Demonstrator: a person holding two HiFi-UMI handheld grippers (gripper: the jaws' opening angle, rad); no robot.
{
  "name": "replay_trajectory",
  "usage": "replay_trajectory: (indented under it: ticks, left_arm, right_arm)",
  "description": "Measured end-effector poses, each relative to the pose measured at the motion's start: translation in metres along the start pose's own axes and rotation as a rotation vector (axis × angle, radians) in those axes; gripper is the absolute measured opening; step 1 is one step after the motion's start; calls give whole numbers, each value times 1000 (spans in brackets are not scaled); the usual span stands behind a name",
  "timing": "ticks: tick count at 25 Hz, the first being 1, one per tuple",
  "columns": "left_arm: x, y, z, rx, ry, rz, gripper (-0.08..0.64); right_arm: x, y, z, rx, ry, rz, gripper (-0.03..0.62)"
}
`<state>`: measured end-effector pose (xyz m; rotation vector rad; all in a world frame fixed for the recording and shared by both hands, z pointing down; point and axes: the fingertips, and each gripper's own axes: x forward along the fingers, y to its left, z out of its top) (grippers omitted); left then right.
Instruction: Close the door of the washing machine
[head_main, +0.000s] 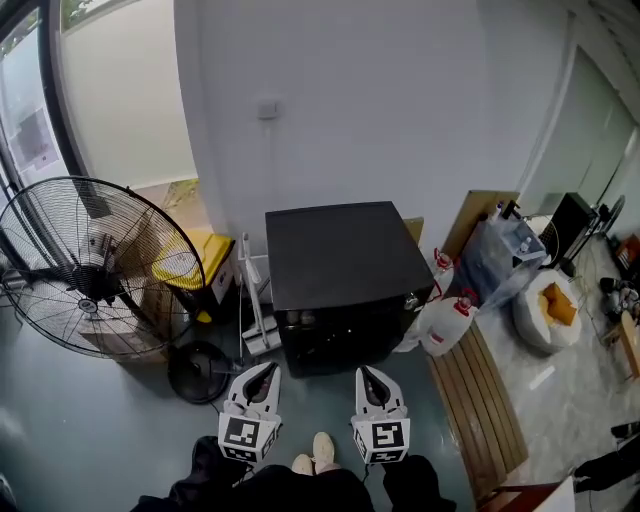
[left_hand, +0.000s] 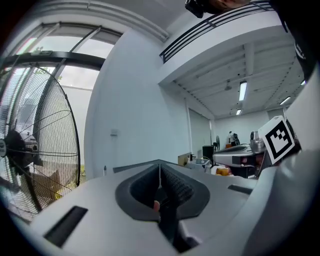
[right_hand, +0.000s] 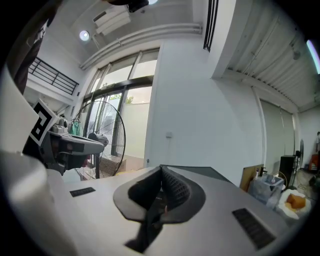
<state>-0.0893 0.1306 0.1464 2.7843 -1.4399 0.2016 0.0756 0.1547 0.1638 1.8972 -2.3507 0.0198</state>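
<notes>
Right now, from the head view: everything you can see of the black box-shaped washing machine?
The black box-shaped washing machine stands upright on the grey floor, back near the white wall. Flat matte top, bare; glossy darker front. From above the front looks flush; whether the door is latched cannot be told. A white jug with a red cap sits by its right front corner, contact unclear. The left gripper and right gripper sit short of its front, not touching.
</notes>
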Motion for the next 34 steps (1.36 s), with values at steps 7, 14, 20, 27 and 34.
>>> replay_trajectory:
  ticks: [7, 14, 20, 27, 34]
  left_arm:
    - [-10, 2, -8, 4, 5, 5, 31]
    - [-9, 5, -11, 3, 9, 6, 29]
    - [-9, 5, -13, -1, 0, 3, 31]
    - [-9, 4, -11, 2, 10, 5, 31]
    - [-10, 2, -8, 8, 8, 3, 29]
  right_arm:
    - [-4, 5, -3, 11, -14, -10, 17]
    - [-2, 8, -3, -4, -15, -9, 17]
    - [-1, 10, -4, -9, -16, -1, 16]
    - [0, 10, 1, -13, -21, 7, 17]
    - [-3, 11, 3, -8, -23, 10, 17]
